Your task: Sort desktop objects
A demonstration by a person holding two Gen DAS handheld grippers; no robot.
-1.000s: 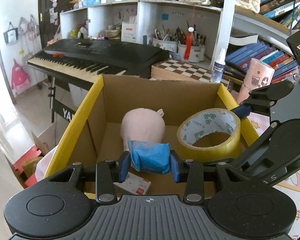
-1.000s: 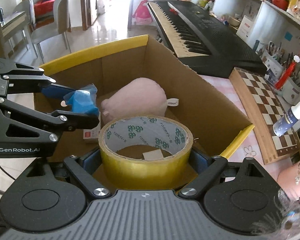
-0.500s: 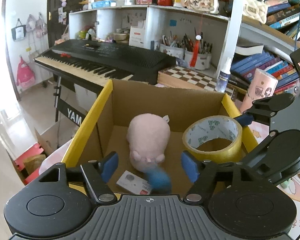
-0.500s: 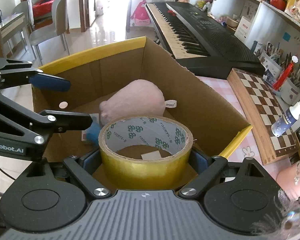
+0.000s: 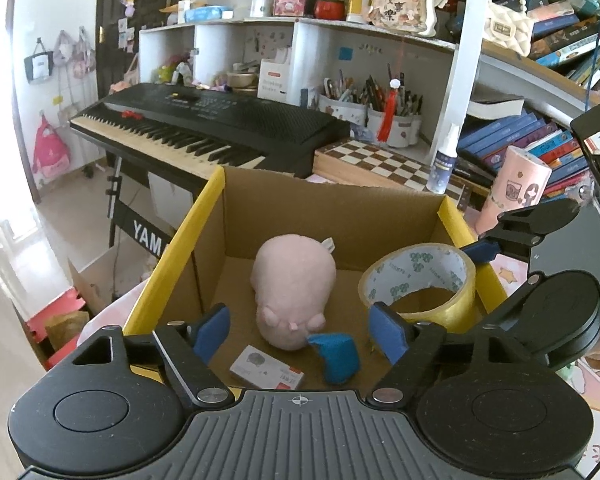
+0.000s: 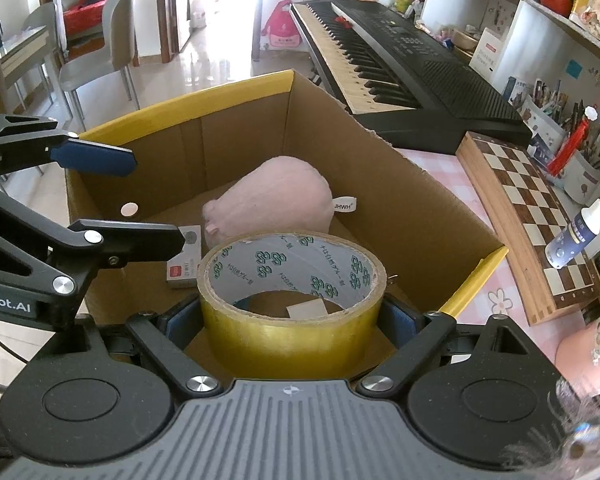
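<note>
A cardboard box (image 5: 332, 208) (image 6: 244, 132) with yellow edges holds a pink plush toy (image 5: 294, 288) (image 6: 276, 204), a small white card box (image 5: 266, 372) (image 6: 186, 260) and a blue cloth pouch (image 5: 336, 356). My left gripper (image 5: 300, 330) (image 6: 140, 196) hovers over the box, its jaws opening, with nothing between them; the pouch lies on the box floor below. My right gripper (image 6: 290, 316) is shut on a roll of yellow tape (image 6: 292, 300) (image 5: 418, 284), held above the box's near right side.
A black keyboard (image 5: 204, 132) (image 6: 400, 76) stands behind the box. A chessboard (image 5: 384, 164) (image 6: 528, 208), a spray bottle (image 5: 444, 160) (image 6: 580, 228), pen cups (image 5: 372, 112), a pink tumbler (image 5: 512, 192) and shelves of books (image 5: 540, 140) crowd the right.
My left gripper let go of the blue pouch, which fell to the box floor beside the plush toy. Its jaws spread wide. The right gripper kept still with the tape.
</note>
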